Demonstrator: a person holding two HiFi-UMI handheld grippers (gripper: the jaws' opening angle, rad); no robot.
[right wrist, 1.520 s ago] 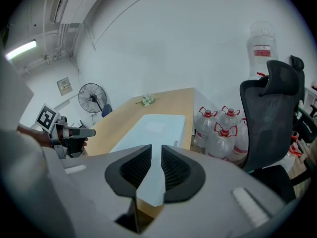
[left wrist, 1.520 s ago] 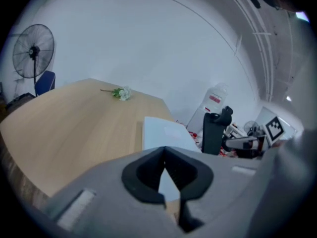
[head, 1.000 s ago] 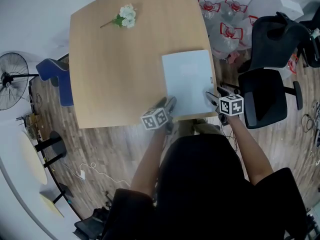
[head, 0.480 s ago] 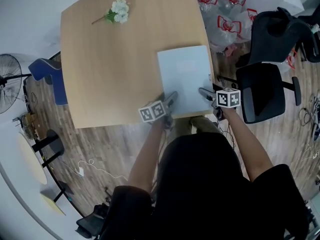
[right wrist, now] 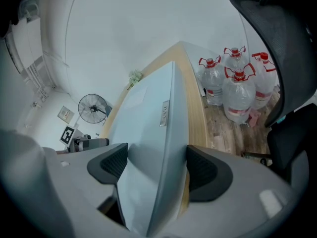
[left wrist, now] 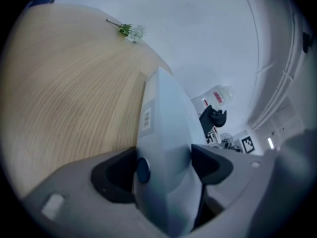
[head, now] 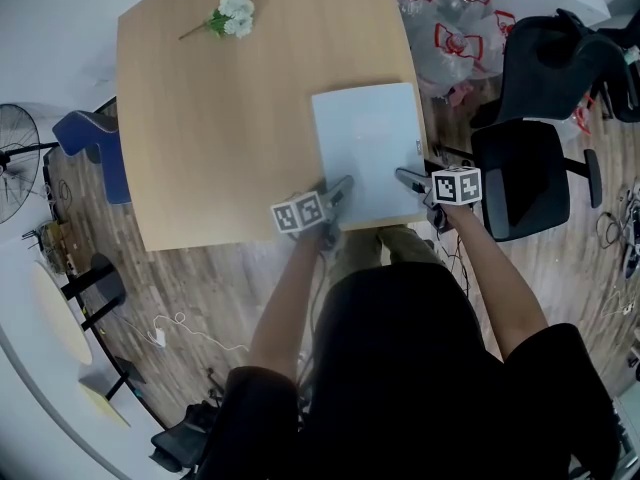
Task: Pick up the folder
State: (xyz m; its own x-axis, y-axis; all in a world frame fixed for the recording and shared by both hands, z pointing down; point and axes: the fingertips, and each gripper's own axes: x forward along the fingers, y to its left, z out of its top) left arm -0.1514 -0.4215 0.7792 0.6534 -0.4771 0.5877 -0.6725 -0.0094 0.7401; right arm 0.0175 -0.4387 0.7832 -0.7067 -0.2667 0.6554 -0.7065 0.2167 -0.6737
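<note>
A pale blue folder lies flat near the right front corner of the wooden table. My left gripper is at the folder's near left corner, my right gripper at its near right corner. In the left gripper view the folder fills the gap of that gripper, whose jaws stand wide on either side of it. The right gripper view shows the same: the folder runs between the wide jaws of the right gripper. I see no pad pressing into it.
A sprig of white flowers lies at the table's far left. Two black office chairs and several water bottles stand to the right. A blue seat and a floor fan are on the left.
Both grippers have dropped a little and slid forward over the folder's near corners, with their jaws wider apart. The folder still lies on the table.
</note>
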